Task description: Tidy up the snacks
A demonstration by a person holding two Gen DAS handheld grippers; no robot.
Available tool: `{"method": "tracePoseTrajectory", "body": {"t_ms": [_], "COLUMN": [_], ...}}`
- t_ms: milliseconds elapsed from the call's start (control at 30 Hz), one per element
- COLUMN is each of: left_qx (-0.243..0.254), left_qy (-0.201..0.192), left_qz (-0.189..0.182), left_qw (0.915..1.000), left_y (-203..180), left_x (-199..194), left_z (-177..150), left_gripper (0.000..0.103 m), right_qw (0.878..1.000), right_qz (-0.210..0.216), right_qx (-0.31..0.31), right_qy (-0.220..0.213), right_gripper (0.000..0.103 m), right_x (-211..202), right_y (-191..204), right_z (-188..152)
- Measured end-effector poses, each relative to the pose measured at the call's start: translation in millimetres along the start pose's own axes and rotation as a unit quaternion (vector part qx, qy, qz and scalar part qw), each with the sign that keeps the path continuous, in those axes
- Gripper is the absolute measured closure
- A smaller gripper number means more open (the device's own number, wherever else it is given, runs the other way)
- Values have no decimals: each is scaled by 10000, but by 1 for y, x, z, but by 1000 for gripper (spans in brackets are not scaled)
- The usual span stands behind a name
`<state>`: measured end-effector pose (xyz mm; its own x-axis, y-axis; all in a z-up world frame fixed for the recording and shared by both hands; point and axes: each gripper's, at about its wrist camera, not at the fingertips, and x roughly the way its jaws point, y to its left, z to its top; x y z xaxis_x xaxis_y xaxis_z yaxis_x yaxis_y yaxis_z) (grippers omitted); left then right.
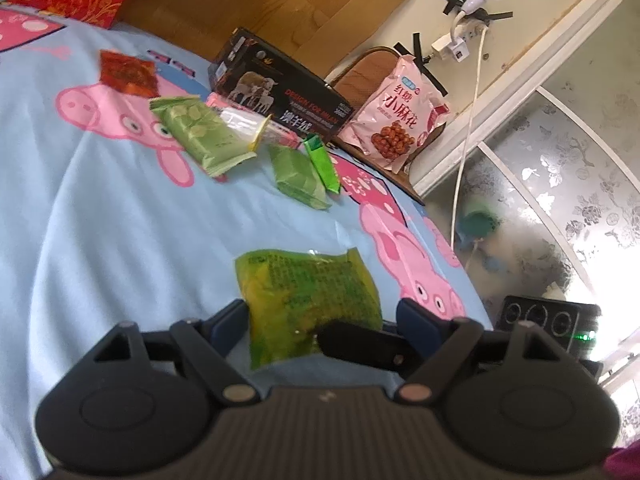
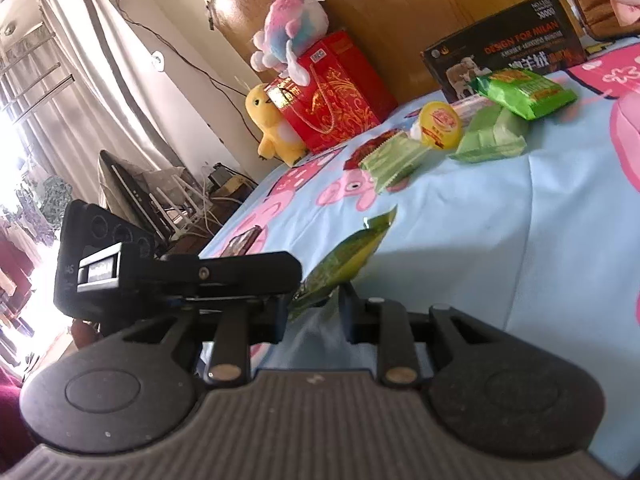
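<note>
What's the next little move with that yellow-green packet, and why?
Probably close the left claw on the yellow-green packet. Its fingers stand wide open on either side of the packet, while the right claw seems to pinch only one edge, so a second grip looks due.

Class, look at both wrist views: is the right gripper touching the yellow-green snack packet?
Touching. In the right wrist view, the right gripper pinches the lower edge of the yellow-green snack packet between its fingers, lifting it above the bedsheet.
</note>
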<state>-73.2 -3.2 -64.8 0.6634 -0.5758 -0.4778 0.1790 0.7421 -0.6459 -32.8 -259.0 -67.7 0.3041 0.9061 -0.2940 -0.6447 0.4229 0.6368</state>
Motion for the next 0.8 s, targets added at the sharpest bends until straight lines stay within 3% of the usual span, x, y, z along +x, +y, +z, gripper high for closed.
{"method": "tracePoseTrajectory", "body": {"t_ms": [167,367,800], "left_qx": [105,-43,-70], "left_qy": [-90,-123,115], "left_qz": [-4,101,87], "left_qw": [9999,9999,9999], "left_y": [-5,5,6], "left_x": [-2,-7,14], "left_z": [4,9,12], "left_gripper": [20,20,18], "right_qw": [10000,9991,9985], "right_qz": [84,-368,-379], "right_qx": [-39,217,395], "right_qy": [-14,-64,33], "right_gripper": [83,83,83], "right_x": [2,5,5], "right_y": [3,-15,-30], "right_z": [5,17,19]}}
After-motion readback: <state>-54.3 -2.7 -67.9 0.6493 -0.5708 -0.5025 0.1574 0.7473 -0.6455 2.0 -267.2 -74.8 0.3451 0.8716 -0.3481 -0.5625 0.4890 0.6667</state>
